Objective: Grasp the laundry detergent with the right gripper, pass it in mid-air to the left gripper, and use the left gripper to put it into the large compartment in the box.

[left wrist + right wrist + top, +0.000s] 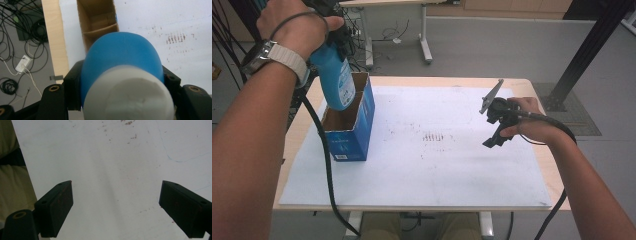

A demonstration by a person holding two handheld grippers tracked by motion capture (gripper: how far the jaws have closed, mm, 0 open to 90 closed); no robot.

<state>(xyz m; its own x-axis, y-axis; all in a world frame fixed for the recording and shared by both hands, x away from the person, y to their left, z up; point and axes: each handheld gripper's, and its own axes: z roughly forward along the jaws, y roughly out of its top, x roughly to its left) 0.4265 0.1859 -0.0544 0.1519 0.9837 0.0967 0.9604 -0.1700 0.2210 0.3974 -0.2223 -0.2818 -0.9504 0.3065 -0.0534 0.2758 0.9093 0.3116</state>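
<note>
A blue plastic bottle [334,75] with a white end [130,95] hangs in the air, with my left gripper [338,42] shut on it near that end. Its blue end points down at the open top of a blue cardboard box [354,135] standing at the table's left. In the left gripper view the black jaws [122,82] clamp both sides of the bottle [120,57], and the box [100,22] lies beyond with a cardboard divider inside. My right gripper [494,142] hovers low over the white sheet at the right, open, and its jaws [116,207] have nothing between them.
A white sheet [437,170] with faint brown marks covers most of the wooden table [297,145]. Cables and a power adapter [22,65] lie on the floor to the left. Table legs [426,47] and a black frame post [587,55] stand beyond the far edge.
</note>
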